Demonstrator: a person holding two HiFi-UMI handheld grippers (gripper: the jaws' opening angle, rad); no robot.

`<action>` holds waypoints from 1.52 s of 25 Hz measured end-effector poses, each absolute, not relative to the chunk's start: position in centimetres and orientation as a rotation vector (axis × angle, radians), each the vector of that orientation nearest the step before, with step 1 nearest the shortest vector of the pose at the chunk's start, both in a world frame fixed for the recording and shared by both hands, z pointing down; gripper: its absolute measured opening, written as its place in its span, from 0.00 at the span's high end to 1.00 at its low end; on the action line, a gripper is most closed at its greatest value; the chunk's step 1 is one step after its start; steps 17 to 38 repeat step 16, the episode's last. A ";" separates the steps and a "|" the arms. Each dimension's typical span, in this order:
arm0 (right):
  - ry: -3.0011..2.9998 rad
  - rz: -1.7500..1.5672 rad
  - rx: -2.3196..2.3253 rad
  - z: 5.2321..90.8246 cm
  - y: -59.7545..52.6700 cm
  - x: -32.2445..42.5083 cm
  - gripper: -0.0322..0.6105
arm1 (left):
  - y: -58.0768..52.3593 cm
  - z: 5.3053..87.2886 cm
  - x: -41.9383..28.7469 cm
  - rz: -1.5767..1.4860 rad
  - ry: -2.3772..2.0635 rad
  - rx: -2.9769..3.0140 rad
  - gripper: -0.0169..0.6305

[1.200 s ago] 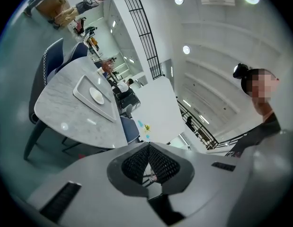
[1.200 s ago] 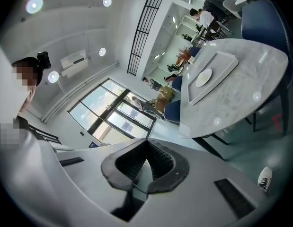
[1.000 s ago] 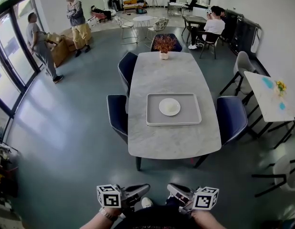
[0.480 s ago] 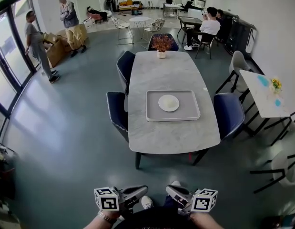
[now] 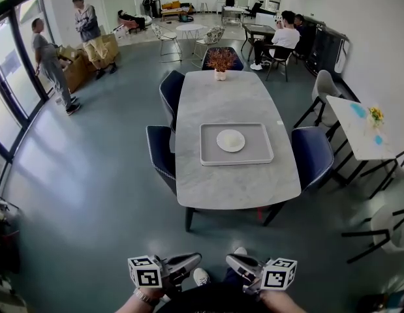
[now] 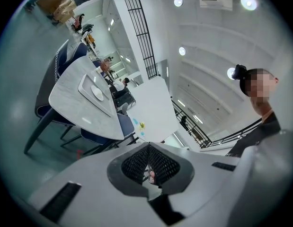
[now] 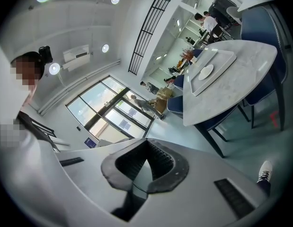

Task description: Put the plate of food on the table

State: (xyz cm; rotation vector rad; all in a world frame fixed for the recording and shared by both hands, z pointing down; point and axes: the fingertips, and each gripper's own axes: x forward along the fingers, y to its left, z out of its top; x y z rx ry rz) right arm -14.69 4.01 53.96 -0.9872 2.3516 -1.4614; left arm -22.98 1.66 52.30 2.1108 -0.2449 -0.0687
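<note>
A white plate of pale food (image 5: 230, 140) sits in the middle of a grey tray (image 5: 208, 160) on the long marble table (image 5: 237, 186), well ahead of me. The left gripper view shows the plate (image 6: 96, 92) far off, and so does the right gripper view, plate (image 7: 206, 72). My left gripper (image 5: 198, 258) and right gripper (image 5: 230, 259) are held low by my body, tips pointing at each other, far short of the table. Both are shut and empty, as the left gripper (image 6: 148, 148) and right gripper (image 7: 146, 144) show in their own views.
Dark blue chairs (image 5: 161, 155) (image 5: 312, 154) stand at the table's sides. A potted plant (image 5: 220, 60) sits at its far end. A white side table (image 5: 361, 128) is on the right. Two people stand at the back left (image 5: 47, 59), another sits at the back (image 5: 288, 36). Grey floor lies between me and the table.
The head view has shifted slightly, so the table sits a little higher and further left. The two standing people have moved leftward. Both grippers stay shut and low.
</note>
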 end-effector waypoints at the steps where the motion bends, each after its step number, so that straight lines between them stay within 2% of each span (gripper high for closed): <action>1: 2.353 -1.455 -0.991 53.9 4.0 -14.6 0.93 | 1.7 52.4 -23.2 -0.079 -0.254 2.098 0.96; 38: 2.367 -1.434 -0.974 54.0 3.4 -15.1 0.93 | 0.1 53.1 -25.1 -0.164 -0.315 2.004 0.96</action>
